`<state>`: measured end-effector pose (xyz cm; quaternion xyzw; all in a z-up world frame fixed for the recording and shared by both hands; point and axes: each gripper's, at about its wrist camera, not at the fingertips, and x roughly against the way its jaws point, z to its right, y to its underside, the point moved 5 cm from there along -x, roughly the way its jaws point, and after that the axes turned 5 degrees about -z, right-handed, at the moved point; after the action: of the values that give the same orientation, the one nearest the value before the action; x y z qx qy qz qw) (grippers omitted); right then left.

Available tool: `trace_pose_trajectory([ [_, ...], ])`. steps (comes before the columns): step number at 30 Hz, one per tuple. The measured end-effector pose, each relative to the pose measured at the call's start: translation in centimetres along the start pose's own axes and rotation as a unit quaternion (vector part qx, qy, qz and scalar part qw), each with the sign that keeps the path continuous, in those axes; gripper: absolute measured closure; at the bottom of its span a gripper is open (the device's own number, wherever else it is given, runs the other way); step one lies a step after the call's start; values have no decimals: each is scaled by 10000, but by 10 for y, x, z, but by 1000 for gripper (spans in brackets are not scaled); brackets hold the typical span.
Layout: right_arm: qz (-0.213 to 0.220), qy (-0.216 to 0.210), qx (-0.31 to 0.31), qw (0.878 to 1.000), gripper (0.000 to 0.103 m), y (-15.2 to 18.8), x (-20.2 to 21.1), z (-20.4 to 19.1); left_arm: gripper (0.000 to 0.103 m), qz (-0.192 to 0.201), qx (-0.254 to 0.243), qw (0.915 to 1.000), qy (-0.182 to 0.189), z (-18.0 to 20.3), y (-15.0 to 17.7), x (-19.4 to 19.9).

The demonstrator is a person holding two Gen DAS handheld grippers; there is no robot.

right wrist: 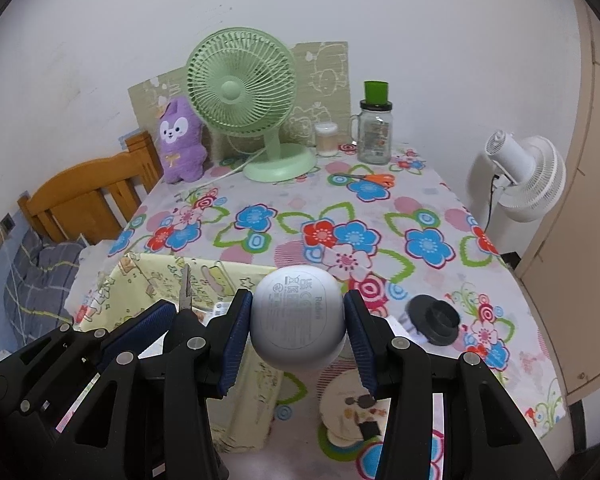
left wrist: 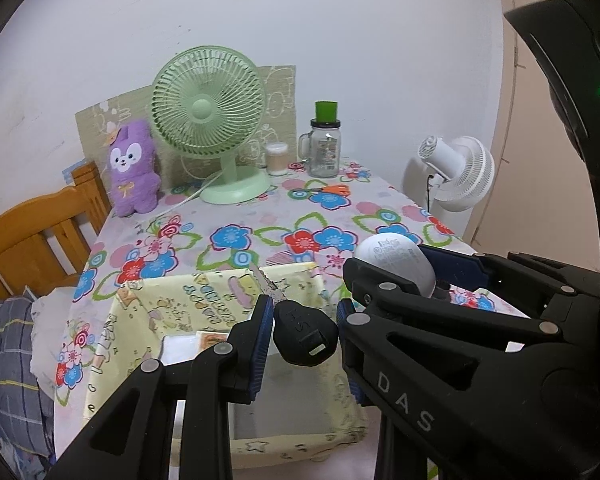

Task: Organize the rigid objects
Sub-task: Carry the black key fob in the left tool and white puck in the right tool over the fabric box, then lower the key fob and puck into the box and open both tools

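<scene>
- key (left wrist: 304,334): one, black plastic head with a metal blade pointing up and away. Left gripper (left wrist: 302,330) has its jaws narrow on the head, held over the yellow fabric bin (left wrist: 204,300). Judged light, stiff, smooth plastic; the flat head is the place to pinch, the blade is too thin and slick.
- white earbud case (right wrist: 298,320): one, rounded pebble shape, printed underside facing the camera. Right gripper (right wrist: 298,330) jaws closed on its two sides, held above the tabletop (right wrist: 380,208) just right of the bin. Judged light, hard, glossy, so likely to squirt out of the pads if pinched off-centre; hold across the widest part.
- bin: one, soft-walled, sits at the near edge of the tabletop; some flat white items inside, not clear what they are.
- black round part (right wrist: 434,318): one, lying on the cloth, right of the case.
- round coaster-like discs (right wrist: 348,412): a small stack near the front, count unclear.
- further back: one pair of orange-handled scissors (right wrist: 374,179), one glass mug jar (right wrist: 375,136) with green cap, one small clear tub (right wrist: 326,140), one green fan (right wrist: 242,92), one purple plush (right wrist: 179,146).
- off the tabletop: one white fan (right wrist: 524,178).
</scene>
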<state>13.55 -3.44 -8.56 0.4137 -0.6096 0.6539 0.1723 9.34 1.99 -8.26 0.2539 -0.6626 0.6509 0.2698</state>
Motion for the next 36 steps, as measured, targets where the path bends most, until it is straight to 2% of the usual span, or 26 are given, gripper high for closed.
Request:
trace_pose_trajectory([
  [12, -100, -102, 104, 9998, 53, -9, -26, -26, 70, -57, 228, 9995, -221, -33, 0, -14],
  [24, -444, -162, 194, 9987, 53, -3, -59, -47, 70, -339, 386, 9980, -364, -60, 15, -35],
  [36, -593, -136, 322, 9976, 53, 1, -77, -61, 69, -712, 514, 9947, -532, -84, 32, -54],
])
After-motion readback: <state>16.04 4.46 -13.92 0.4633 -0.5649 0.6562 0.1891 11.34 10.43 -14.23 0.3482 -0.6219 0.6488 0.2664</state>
